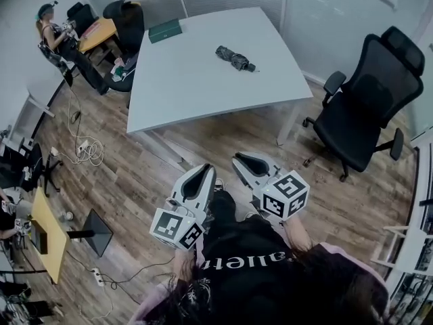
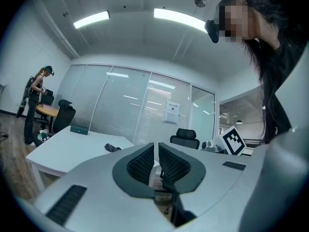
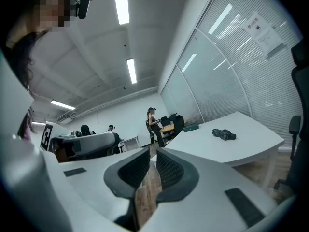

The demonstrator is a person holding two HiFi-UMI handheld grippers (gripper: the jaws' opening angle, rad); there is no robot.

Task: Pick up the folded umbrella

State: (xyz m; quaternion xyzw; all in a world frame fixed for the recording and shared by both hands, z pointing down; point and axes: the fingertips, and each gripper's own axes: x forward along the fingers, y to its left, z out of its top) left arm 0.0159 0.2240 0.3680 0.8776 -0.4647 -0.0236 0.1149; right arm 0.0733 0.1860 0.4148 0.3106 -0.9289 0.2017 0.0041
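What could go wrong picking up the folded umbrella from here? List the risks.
1. The left gripper and the right gripper are both shut and empty. Reaching in like that would probably shove the umbrella rather than grip it.
2. The umbrella lies toward the far side of the table, so reaching across may be a stretch. The office chair stands by the table edge nearest the umbrella and could get in the way.

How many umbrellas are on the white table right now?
1. The folded umbrella lies on the far right part of the white table, apart from the green box. The whole tabletop shows, so none is hidden there.
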